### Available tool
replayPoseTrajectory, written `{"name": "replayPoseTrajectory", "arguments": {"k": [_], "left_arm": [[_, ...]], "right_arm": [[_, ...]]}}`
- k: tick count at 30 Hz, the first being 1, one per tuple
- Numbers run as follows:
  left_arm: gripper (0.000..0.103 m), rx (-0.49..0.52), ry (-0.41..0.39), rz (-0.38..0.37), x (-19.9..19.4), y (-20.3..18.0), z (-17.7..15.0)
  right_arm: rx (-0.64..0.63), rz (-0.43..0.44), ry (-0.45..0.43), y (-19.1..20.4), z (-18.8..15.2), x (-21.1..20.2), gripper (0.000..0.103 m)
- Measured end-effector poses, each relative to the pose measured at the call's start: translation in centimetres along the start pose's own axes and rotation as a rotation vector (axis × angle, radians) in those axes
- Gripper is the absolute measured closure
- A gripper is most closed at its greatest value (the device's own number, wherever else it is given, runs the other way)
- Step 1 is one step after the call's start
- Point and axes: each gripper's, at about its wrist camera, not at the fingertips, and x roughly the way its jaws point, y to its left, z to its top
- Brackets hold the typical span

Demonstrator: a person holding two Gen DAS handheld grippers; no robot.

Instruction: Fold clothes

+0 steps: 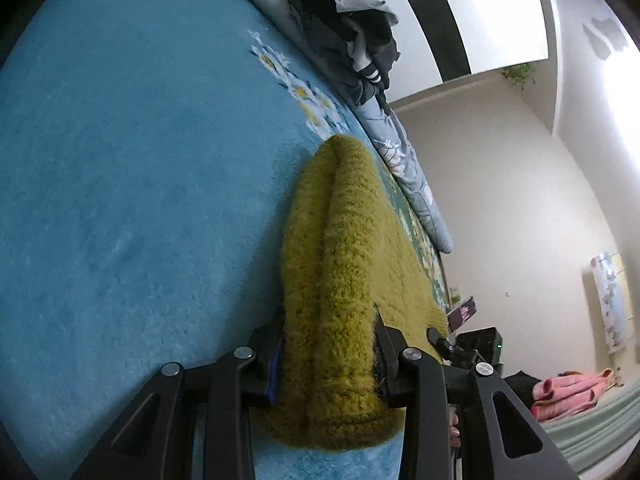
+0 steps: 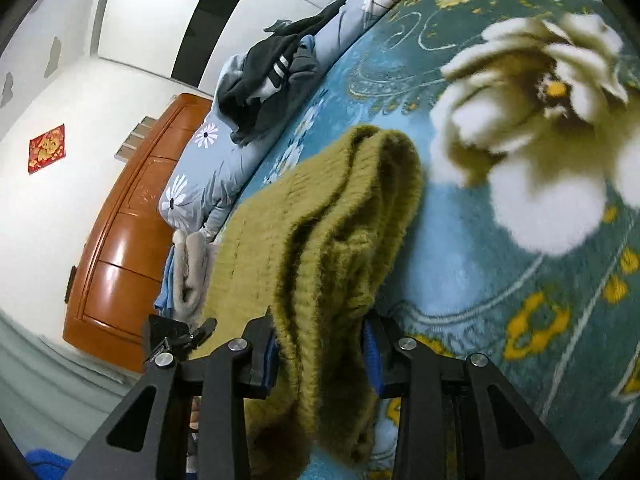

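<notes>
Left wrist view: left gripper [image 1: 328, 364] is clamped on a thick bunched edge of the olive knit sweater [image 1: 340, 248], both fingers pressing into the fuzzy fabric, so it is grasping the garment, not released. The sweater runs straight ahead from the jaws, long axis in line with the fingers, tapering to a rounded far end near the white flower print on the blue blanket [image 1: 120, 180]. Right wrist view: right gripper [image 2: 320, 354] is likewise clenched on another gathered part of the same olive knit sweater [image 2: 320, 208], and the fabric hangs down below the jaws while the rest stretches forward, doubled into soft ridges. Both tools hold the near side; the far end lies well ahead of both, resting on the blanket. The flat spread of the knit falls toward the right of the left gripper and the left of the right gripper, so the body of the garment sits between the two tools. Neither arm is clearly nearer the far end. Layers already look doubled along the length, though whether this is a mid-fold carry or a pick-up of a folded piece cannot be told. A dark clothes pile [image 2: 264, 80] sits on the grey floral quilt [image 2: 200, 168] at the far side, well apart from the sweater.
</notes>
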Motion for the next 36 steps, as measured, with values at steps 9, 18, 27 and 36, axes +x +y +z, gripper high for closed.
{"name": "replayPoseTrajectory", "arguments": {"k": [9, 18, 27, 36], "left_arm": [[0.066, 0.017, 0.011, 0.0, 0.0, 0.5, 0.2], [0.05, 0.09, 0.091, 0.008, 1.3, -1.0, 2.6], [0.035, 0.134, 0.26, -0.05, 4.6, -2.0, 5.1], [0.055, 0.193, 0.275, -0.027, 5.0, -2.6, 4.6]], "right_arm": [[0.015, -0.009, -0.019, 0.3, -1.4, -0.1, 0.065], [0.03, -0.017, -0.018, 0.1, -1.1, -0.4, 0.062], [0.044, -0.003, -0.031, -0.1, -0.9, -0.7, 0.056], [0.087, 0.002, -0.064, -0.4, -0.7, -0.8, 0.054]]}}
